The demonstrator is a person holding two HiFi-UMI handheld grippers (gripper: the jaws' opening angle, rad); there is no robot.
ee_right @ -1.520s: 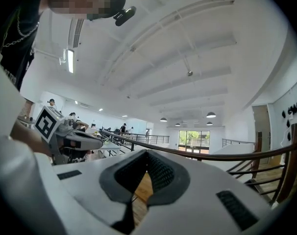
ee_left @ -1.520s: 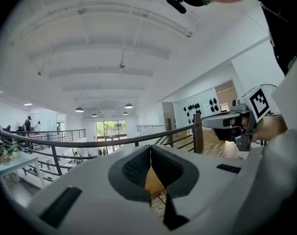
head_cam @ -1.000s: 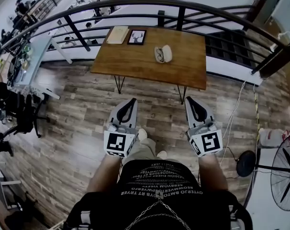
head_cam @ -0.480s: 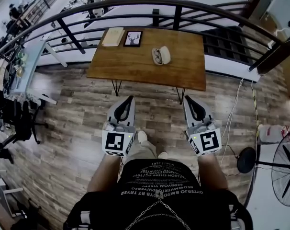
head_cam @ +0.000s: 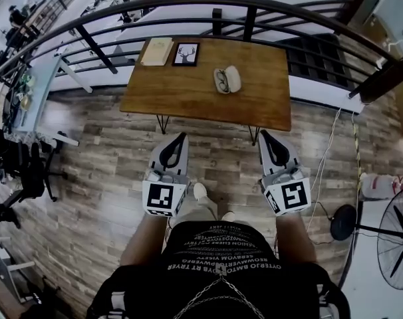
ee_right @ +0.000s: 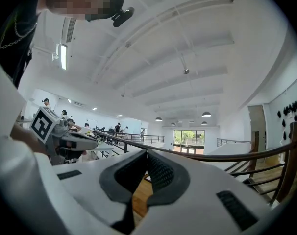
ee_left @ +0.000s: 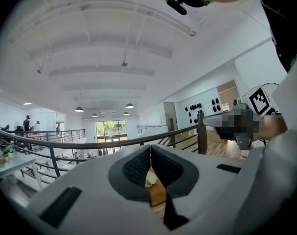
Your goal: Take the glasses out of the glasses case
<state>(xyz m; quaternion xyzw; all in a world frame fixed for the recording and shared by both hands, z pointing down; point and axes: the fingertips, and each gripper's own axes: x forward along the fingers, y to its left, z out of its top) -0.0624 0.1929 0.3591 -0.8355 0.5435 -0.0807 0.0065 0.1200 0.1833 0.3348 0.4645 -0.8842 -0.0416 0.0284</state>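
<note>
A person stands on a wood-plank floor [head_cam: 88,178] facing a wooden table [head_cam: 188,95] beside a dark curved railing [head_cam: 188,5], a two-jaw gripper in each hand. The left gripper [head_cam: 181,138] and right gripper [head_cam: 263,135] both point level toward the table, well short of it. Each gripper's 2 jaws are pressed together with nothing between them. The glasses case [head_cam: 233,77] lies open near the table's middle, the glasses [head_cam: 221,80] resting in its left half. A framed deer picture [head_cam: 186,53] and a pale notebook [head_cam: 156,50] sit at the table's far edge.
</note>
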